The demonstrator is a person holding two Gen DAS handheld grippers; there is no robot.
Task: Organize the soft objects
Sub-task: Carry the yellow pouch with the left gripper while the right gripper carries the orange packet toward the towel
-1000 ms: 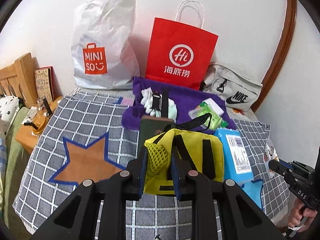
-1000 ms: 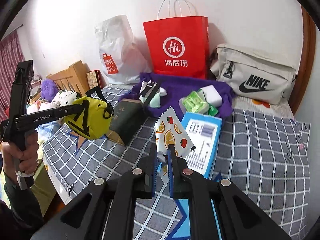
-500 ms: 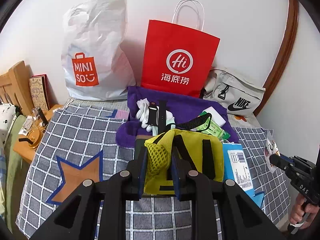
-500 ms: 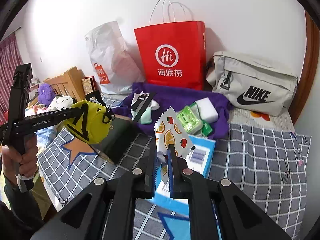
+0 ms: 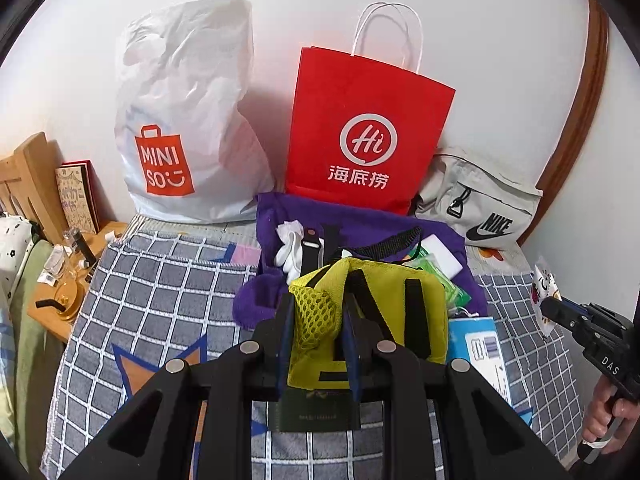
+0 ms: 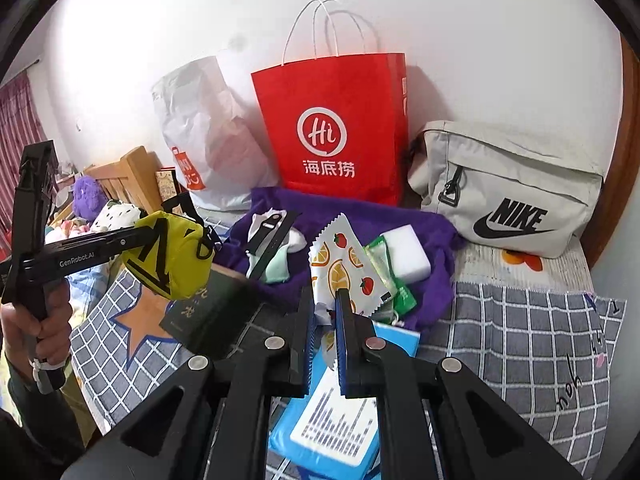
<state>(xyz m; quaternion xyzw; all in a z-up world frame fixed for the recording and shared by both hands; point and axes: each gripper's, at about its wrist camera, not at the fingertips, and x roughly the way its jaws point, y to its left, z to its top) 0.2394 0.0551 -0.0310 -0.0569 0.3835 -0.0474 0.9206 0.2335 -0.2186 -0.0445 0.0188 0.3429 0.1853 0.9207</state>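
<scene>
My left gripper (image 5: 315, 312) is shut on a yellow pouch (image 5: 384, 312) with black straps and mesh, held in the air above the bed; it also shows in the right wrist view (image 6: 168, 256). My right gripper (image 6: 323, 308) is shut on a fruit-print packet (image 6: 340, 264), held above a blue pack (image 6: 340, 420); the packet shows at the right edge of the left wrist view (image 5: 542, 288). A purple cloth (image 6: 436, 240) lies ahead with a white glove and strap (image 5: 296, 244), a white sponge (image 6: 406, 250) and green packets (image 6: 384, 264) on it.
A red paper bag (image 5: 364, 136), a white Miniso bag (image 5: 180, 120) and a grey Nike bag (image 6: 508, 188) stand against the wall. A dark book (image 6: 212, 308) lies on the checked blanket (image 6: 520, 340). A wooden headboard (image 5: 24, 176) and cluttered side table (image 5: 60, 280) are left.
Both grippers have moved forward toward the bags at the wall and risen a little, each still holding its object.
</scene>
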